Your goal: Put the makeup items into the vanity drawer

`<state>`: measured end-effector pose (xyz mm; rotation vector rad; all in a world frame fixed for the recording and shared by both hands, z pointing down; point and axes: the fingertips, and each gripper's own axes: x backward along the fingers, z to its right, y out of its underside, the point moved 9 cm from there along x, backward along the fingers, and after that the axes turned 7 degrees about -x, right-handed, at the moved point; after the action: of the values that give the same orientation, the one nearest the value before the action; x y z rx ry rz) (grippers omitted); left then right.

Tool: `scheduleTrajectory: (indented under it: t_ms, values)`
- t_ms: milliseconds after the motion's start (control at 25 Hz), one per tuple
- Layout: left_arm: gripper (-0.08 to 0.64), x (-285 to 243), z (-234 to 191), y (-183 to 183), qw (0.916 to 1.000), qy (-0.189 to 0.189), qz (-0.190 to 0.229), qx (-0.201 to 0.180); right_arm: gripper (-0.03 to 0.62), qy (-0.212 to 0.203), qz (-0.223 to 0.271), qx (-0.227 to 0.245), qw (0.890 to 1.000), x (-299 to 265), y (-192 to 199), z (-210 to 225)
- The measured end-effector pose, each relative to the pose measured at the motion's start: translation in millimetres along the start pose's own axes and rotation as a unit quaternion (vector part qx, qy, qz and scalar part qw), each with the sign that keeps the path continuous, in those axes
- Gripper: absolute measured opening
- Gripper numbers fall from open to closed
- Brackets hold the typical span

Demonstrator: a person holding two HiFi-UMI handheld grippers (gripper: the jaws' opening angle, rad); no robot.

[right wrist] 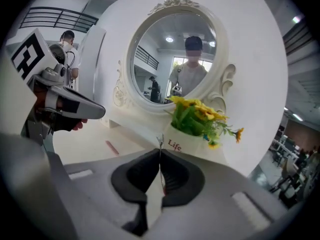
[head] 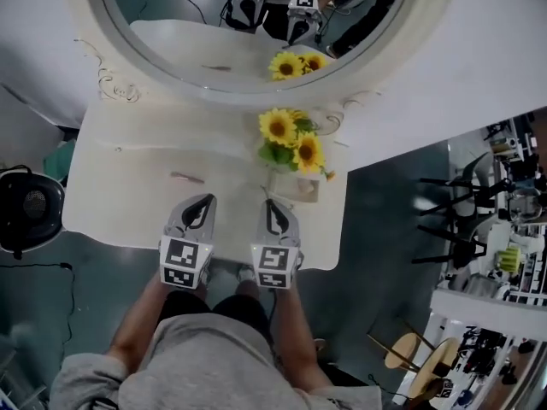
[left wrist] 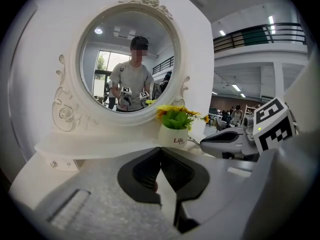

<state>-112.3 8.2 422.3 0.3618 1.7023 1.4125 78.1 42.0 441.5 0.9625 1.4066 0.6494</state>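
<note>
White vanity top (head: pixel 120 190), pink makeup stick (head: pixel 186 177) just ahead of left gripper (head: pixel 207 198). Left gripper pinched shut; right gripper (head: pixel 267 202) squeezes thin stick (right wrist: pixel 159 143). No drawer in sight: find front first, keep clear of flower pot (head: pixel 301 188) ahead.

Your grey plastic left gripper (head: pixel 203 202) had fingers (left wrist: pixel 145 171) pressed together; your right gripper (head: pixel 270 205), alongside, pinched a thin silvery stick (right wrist: pixel 159 143).
</note>
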Motion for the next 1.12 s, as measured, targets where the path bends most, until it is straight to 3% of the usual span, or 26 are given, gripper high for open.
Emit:
scheduleTrajectory:
  t_ms: [400, 1120]
  values:
    - [0.011, -32.4, 41.0, -7.7, 0.9998, 0.015, -0.011, -0.002, 0.011, 0.025, -0.015, -0.007, 1.000, 4.7, 18.9, 63.4]
    - [0.011, -62.6, 67.6, 9.8, 0.9982, -0.019, -0.053, 0.022, 0.011, -0.008, -0.096, -0.017, 0.995, -39.9, 54.9, 106.9]
